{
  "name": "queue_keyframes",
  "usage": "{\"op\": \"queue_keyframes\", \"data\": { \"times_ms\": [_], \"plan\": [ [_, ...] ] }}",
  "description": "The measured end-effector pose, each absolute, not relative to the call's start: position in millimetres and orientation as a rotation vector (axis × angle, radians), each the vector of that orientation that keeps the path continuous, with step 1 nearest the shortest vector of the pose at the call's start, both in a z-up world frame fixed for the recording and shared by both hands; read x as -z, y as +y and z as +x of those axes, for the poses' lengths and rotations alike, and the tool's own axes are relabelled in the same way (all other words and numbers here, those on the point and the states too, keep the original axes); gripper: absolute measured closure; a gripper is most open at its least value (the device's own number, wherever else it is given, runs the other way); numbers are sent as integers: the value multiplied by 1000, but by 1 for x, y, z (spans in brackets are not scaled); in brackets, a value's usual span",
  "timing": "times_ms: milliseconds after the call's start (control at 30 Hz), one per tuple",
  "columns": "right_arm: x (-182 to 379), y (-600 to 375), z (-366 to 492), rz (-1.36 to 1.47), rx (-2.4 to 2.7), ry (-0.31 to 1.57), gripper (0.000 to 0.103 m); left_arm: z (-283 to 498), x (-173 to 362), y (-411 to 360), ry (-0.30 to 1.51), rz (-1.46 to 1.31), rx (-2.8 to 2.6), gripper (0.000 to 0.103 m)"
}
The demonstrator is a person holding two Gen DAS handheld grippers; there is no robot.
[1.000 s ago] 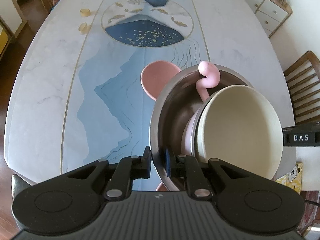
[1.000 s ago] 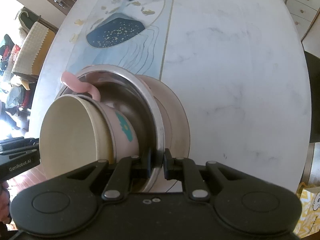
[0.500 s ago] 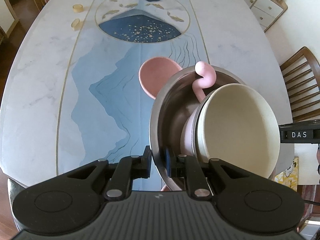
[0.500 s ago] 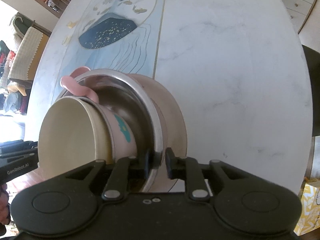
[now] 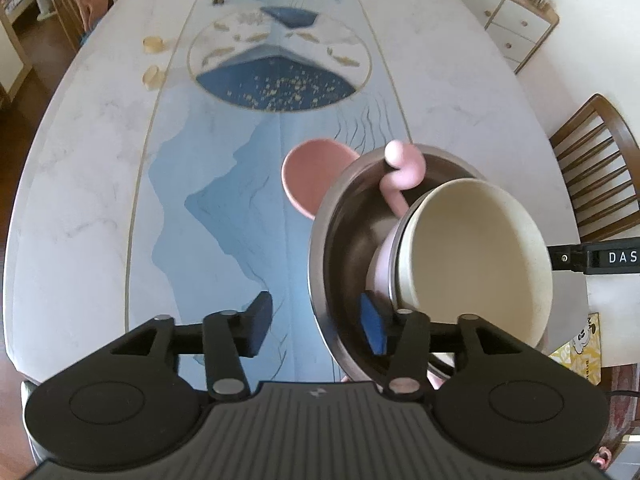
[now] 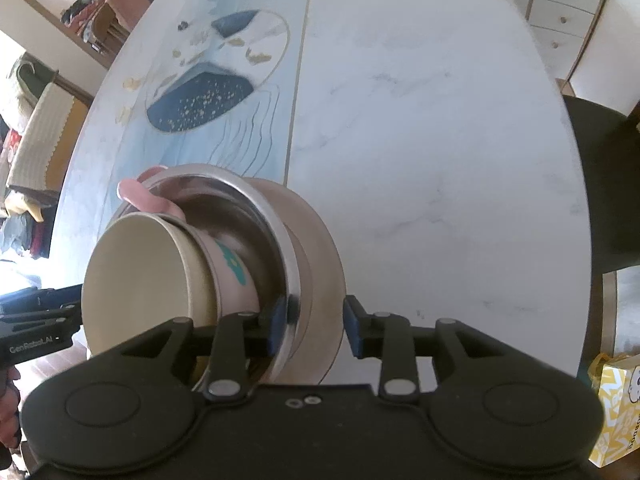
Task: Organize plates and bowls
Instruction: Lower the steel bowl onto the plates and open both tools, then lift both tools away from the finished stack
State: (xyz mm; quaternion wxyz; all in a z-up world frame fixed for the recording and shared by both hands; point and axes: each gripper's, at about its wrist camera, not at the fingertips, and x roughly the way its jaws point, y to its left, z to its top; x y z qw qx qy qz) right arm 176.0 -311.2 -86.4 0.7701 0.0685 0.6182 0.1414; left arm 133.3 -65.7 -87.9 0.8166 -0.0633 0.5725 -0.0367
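I spread both my left gripper and right gripper off the steel bowl rim, releasing the nested stack onto the pink plate.

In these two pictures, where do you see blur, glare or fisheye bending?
Left wrist view: the table edges bow strongly from the fisheye, and its far painted pattern looks soft. Right wrist view: daylight at the far left is blown out white, the steel bowl rim shows bright reflections, and the cream bowl inside looks evenly lit.
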Motion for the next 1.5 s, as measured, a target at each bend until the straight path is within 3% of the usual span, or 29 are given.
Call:
{"op": "queue_keyframes", "data": {
  "times_ms": [367, 467, 667, 767, 833, 1000, 1133, 1200, 1500],
  "plan": [
    [40, -324, 134, 174, -356, 1152, 44, 102, 45, -59, 1045, -73, 18, 45],
    [29, -322, 122, 157, -392, 1088, 38, 87, 30, -60, 975, -78, -13, 38],
    [12, -325, 91, 114, -471, 977, 27, 51, 10, -79, 867, -94, -42, 36],
    [4, -329, 75, 92, -503, 919, 21, 31, 5, -92, 825, -108, -47, 26],
    [-2, -334, 64, 81, -522, 882, 17, 19, 3, -102, 799, -118, -46, 26],
    [-11, -341, 40, 65, -553, 799, 1, -10, 1, -125, 768, -138, -54, 22],
    [-12, -345, 23, 54, -583, 755, 0, -25, 3, -139, 763, -136, -79, 16],
    [-13, -348, 15, 55, -586, 738, 0, -30, 3, -144, 771, -130, -89, 0],
    [-7, -359, 3, 87, -587, 722, 0, -53, 4, -153, 729, -185, -95, 0]
  ]
}}
